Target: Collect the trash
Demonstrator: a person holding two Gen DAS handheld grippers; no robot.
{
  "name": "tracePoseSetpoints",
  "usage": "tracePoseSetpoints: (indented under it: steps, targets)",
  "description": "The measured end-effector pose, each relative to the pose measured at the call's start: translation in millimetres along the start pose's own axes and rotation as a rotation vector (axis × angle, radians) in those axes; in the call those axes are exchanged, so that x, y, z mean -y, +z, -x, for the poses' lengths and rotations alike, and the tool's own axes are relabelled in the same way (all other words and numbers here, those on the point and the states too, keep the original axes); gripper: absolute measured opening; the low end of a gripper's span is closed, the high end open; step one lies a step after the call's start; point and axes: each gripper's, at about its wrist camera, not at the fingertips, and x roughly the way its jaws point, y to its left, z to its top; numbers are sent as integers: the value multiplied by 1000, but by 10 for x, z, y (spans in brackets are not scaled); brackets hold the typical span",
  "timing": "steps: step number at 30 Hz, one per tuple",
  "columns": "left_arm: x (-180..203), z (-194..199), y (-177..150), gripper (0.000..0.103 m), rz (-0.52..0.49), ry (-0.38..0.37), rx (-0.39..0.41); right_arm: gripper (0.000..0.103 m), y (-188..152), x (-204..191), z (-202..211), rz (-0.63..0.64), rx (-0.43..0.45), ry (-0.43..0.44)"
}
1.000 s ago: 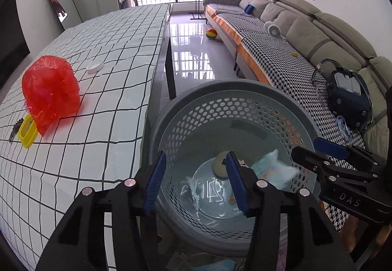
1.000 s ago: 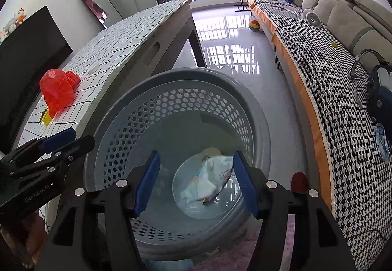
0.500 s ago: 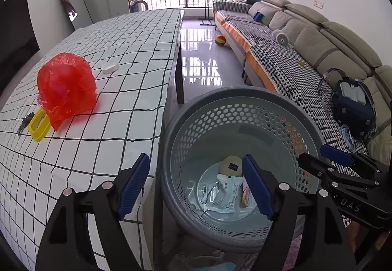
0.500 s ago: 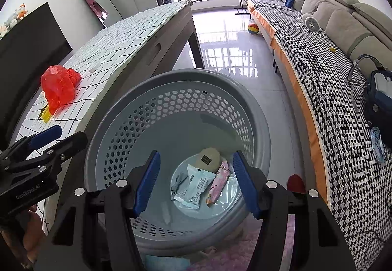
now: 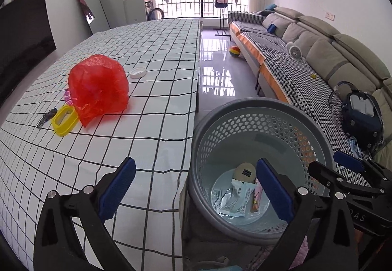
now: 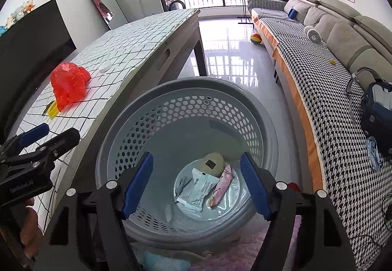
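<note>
A grey perforated basket [image 5: 259, 109] [image 6: 186, 89] stands on the floor beside the table. In it lie a white wrapper [image 6: 199, 189] [image 5: 234, 200], a pink wrapper [image 6: 221, 189] and a beige round item [image 6: 213, 160] [image 5: 245, 171]. A crumpled red plastic bag [image 5: 98, 87] [image 6: 68, 84] lies on the checked tablecloth [image 5: 137, 138]. My left gripper [image 5: 196, 187] is open and empty, over the table's edge and the basket's rim. My right gripper [image 6: 196, 182] is open and empty above the basket.
On the table lie a yellow ring-shaped item [image 5: 64, 119], a small dark object [image 5: 46, 117] and a white lid [image 5: 138, 72]. A houndstooth-covered sofa [image 5: 294, 70] with a dark bag [image 5: 362, 116] runs along the right. A ball [image 5: 234, 51] lies on the floor.
A wrapper fell from between my right gripper's fingers into the basket. My left gripper opened wide and swung left and up, toward the table.
</note>
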Motion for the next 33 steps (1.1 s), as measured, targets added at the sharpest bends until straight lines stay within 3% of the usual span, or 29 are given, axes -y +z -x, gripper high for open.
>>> tracePoseSetpoints:
  steps: [12, 23, 27, 33]
  targets:
    - [-400, 133, -37, 97, 78, 49, 30, 73, 75, -275, -43, 51, -7, 24]
    - [-872, 254, 21, 97, 142, 87, 55, 77, 354, -591, -15, 80, 51, 54]
    - [-1049, 356, 19, 97, 138, 124, 76, 77, 434, -684, 69, 81, 89, 47]
    - [-1330, 425, -28, 97, 166, 175, 71, 78, 473, -891, 57, 105, 72, 73]
